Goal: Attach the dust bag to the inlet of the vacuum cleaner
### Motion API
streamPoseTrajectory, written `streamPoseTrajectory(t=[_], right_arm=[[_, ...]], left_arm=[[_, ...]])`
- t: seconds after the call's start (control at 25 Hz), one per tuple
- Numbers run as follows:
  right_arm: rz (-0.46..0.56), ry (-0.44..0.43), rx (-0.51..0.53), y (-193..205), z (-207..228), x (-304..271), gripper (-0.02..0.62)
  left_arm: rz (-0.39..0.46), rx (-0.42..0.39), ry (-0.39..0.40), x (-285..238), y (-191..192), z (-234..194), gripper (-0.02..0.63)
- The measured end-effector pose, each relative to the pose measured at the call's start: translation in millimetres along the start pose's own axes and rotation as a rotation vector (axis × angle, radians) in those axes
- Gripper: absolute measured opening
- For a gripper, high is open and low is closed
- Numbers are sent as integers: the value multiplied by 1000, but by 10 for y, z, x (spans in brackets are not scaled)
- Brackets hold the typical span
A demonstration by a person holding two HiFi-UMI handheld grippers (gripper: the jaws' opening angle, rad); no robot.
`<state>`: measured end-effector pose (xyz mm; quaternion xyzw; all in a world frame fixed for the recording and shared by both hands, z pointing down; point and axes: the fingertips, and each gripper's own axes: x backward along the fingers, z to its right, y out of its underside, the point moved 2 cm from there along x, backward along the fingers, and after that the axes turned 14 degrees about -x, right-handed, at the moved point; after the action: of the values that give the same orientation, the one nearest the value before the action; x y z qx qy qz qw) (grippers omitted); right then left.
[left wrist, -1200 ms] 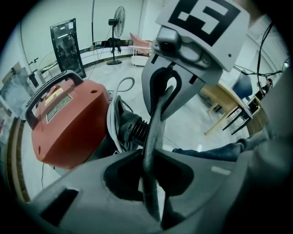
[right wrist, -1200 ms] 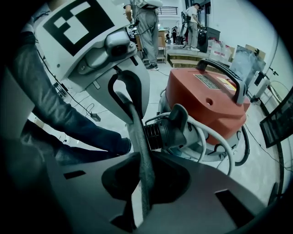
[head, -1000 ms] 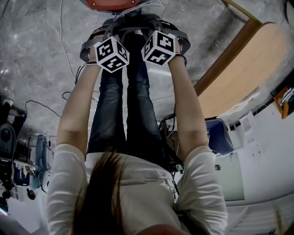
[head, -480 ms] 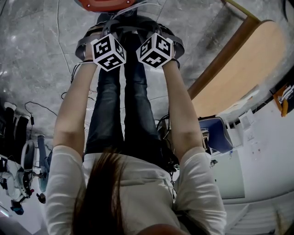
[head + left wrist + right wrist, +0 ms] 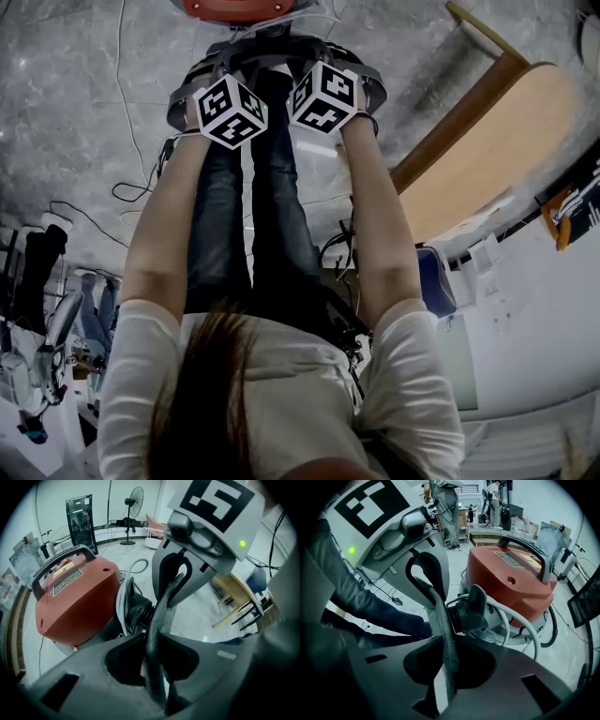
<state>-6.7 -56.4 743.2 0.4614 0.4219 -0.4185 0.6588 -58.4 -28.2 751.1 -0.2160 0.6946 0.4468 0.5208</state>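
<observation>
- The dust bag [image 5: 165, 603] is pinched at its dark edge by the left gripper [image 5: 151, 641], whose jaws have just been eased slightly wider.
- It is held higher up by the right gripper [image 5: 174, 585].
- The red vacuum cleaner [image 5: 75, 602] is seen at left, its black inlet [image 5: 139, 613] beside the bag.

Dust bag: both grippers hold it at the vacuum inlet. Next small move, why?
Probably ease both grippers toward the inlet of the vacuum cleaner to slip the dust bag over it. The left gripper and right gripper each pinch its rim, held before the inlet, not visibly seated; the left's jaws have just eased open slightly.
</observation>
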Motion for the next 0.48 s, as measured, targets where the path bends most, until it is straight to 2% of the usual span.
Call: streamPoseTrajectory(t=[0.08,0.24,0.4,0.48], right_arm=[[-3,-11,19,-69,-53,-9,51],[10,-13,3,158,-71,-12,51],[57,6,-118,-87,157,-66,51],[86,19,-192,-72,-3,-44,49]], left_arm=[[5,3,-4,57,66,5,75],[8,-44,15,-61,-44,160,75],[-13,-166,66,-57,-25,-270,75],[-27,-241,88,25,25,-161,75]])
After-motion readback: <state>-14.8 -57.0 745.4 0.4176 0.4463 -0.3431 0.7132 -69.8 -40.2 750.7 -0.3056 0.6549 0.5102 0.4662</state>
